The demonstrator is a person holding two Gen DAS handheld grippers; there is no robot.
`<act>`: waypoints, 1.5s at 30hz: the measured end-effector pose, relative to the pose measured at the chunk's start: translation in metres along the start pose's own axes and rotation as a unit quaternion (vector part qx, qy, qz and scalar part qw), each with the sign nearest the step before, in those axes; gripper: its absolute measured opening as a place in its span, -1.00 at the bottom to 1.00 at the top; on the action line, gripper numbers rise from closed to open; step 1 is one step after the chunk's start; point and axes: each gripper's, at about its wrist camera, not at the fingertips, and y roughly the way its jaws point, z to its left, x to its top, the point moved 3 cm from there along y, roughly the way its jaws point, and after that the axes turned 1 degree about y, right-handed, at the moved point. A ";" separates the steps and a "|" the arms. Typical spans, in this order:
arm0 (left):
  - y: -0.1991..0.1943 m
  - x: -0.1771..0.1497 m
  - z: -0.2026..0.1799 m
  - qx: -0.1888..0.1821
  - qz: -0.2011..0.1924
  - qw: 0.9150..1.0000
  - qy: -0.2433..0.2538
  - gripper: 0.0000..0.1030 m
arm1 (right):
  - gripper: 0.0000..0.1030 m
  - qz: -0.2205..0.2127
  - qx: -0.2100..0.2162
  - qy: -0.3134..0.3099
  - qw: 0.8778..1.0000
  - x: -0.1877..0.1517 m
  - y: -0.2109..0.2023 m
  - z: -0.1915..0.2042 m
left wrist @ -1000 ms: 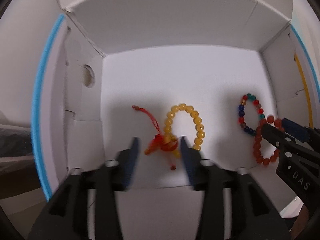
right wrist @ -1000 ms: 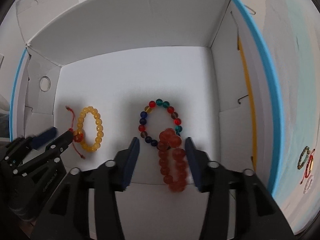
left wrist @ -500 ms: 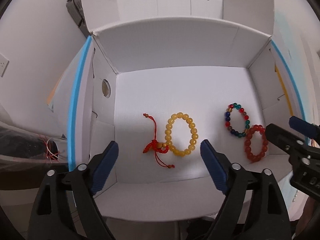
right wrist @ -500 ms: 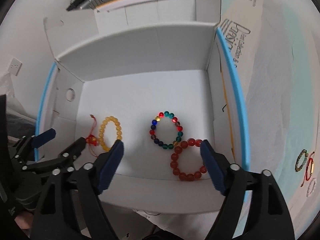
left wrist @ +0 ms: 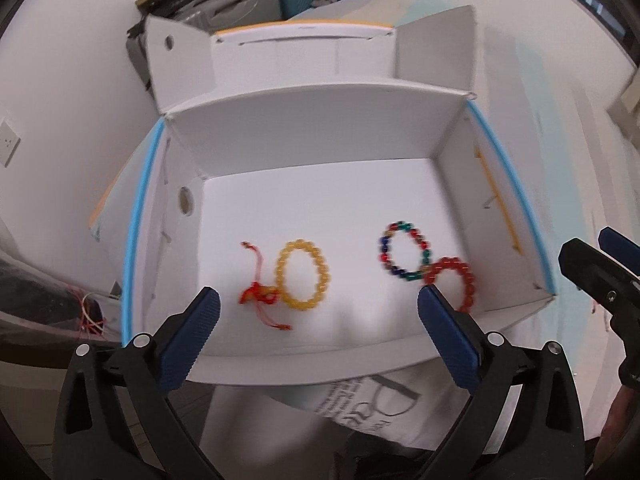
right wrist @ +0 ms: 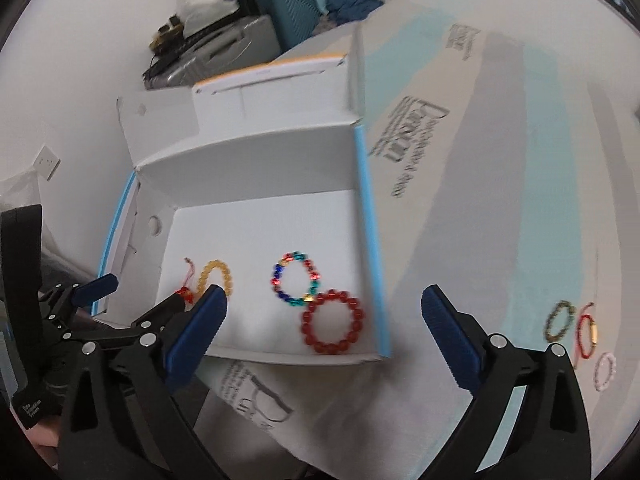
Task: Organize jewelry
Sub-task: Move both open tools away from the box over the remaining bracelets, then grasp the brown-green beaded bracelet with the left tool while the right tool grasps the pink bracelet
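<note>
A white cardboard box (left wrist: 320, 144) with blue edges holds three bracelets: a yellow bead bracelet with a red cord (left wrist: 303, 275) on the left, a multicoloured bead bracelet (left wrist: 404, 251) and a red bead bracelet (left wrist: 452, 278) on the right. They also show in the right wrist view: yellow (right wrist: 216, 278), multicoloured (right wrist: 297, 279), red (right wrist: 334, 321). My left gripper (left wrist: 318, 320) is open and empty, above the box's near edge. My right gripper (right wrist: 324, 320) is open and empty, raised over the box's right front corner.
On the cloth to the right of the box lie a green bracelet (right wrist: 559, 320), a red-and-gold one (right wrist: 587, 336) and a pale pink one (right wrist: 605, 371). Suitcases and clutter (right wrist: 248, 32) stand behind the box. A printed cloth (right wrist: 420, 120) covers the surface.
Both grippers opened, letting go of the yellow and red bracelets inside the box, then pulled back and up out of it. The right gripper has swung to the right.
</note>
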 end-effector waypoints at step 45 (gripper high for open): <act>0.071 -0.015 -0.412 -0.109 0.007 0.970 0.217 0.86 | 0.83 0.008 -0.136 0.200 0.970 -0.143 -0.052 -0.394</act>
